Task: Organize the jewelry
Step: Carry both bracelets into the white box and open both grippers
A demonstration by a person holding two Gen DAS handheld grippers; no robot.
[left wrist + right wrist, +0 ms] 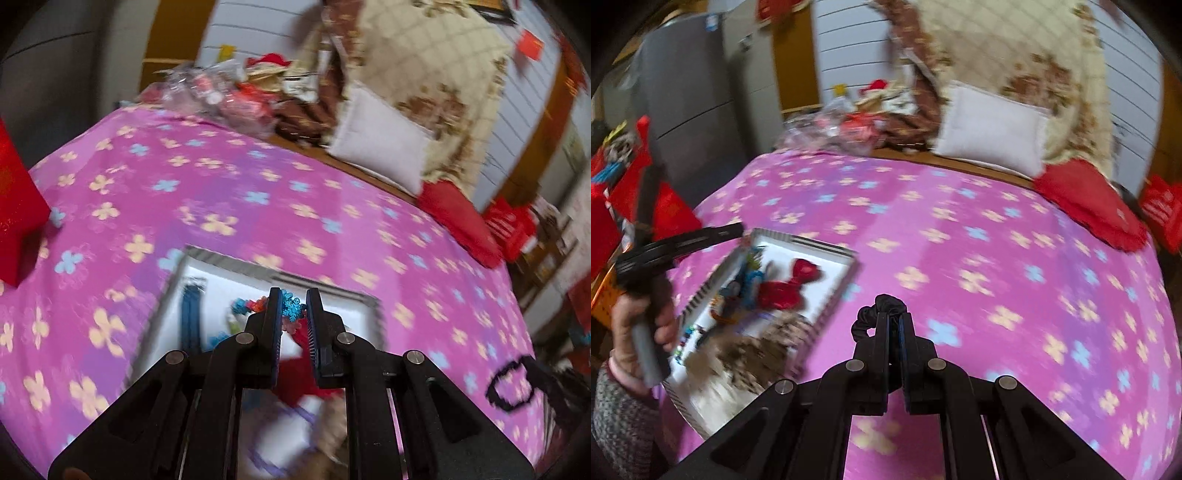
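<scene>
My left gripper (294, 296) is shut on a string of coloured snowflake pieces (291, 304), blue at the tips and pink below. It hangs over a white tray (280, 275) with a grey striped rim, on a pink flowered bedspread (221, 192). My right gripper (894, 314) is shut on a black scrunchie (882, 304), to the right of the tray (812, 243). In the tray lie a red fabric piece (790, 284), blue items and a brown patterned piece. A hand (635, 321) holds the left gripper (738, 230) over the tray's far left corner. The scrunchie (511, 384) also shows at the left wrist view's right edge.
A white pillow (990, 133) and a cream floral blanket (1015, 55) lean at the bed's far side. A red cushion (1089, 206) lies at the right. Plastic bags and clutter (849, 122) crowd the far edge. A red box (18, 206) stands at the left.
</scene>
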